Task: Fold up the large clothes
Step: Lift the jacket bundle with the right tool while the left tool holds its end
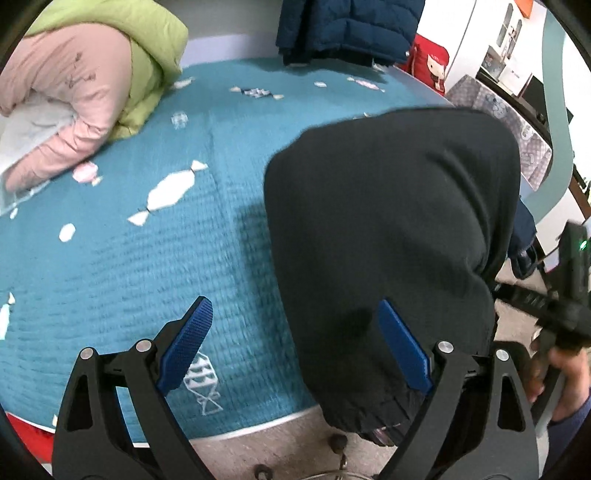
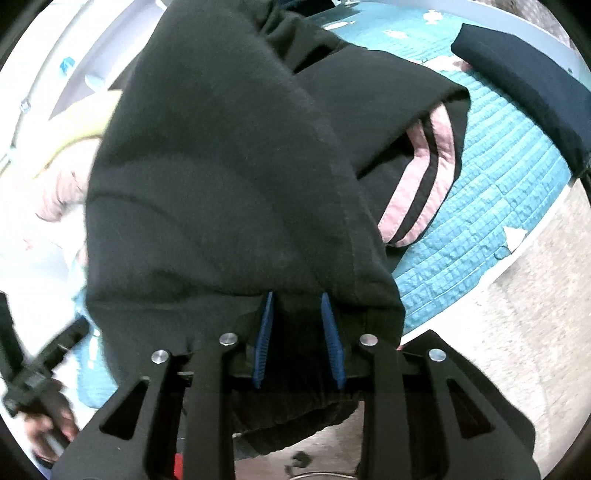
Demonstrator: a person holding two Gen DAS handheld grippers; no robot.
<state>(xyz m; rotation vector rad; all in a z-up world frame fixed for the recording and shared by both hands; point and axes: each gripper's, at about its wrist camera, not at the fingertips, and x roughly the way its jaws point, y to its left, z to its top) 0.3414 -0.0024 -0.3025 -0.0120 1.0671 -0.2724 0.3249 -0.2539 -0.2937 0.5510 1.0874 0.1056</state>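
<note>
A large black garment [image 1: 391,229] hangs over the near right part of a teal quilted bed [image 1: 147,258], its cuffed end drooping past the bed's edge. My left gripper [image 1: 295,314] is open, its right pad against the black cloth and its left pad over bare quilt. In the right wrist view the same black garment [image 2: 221,166] is lifted and drapes over my right gripper [image 2: 297,299], whose blue pads [image 2: 328,314] are shut on its hem. A part with pink stripes [image 2: 421,177] lies on the quilt behind.
A pink and green padded bundle [image 1: 92,85] lies at the far left of the bed. A navy puffer jacket [image 1: 347,26] hangs at the back. A folded navy item [image 2: 524,85] lies at the bed's far right. Beige floor [image 2: 517,295] runs along the bed edge.
</note>
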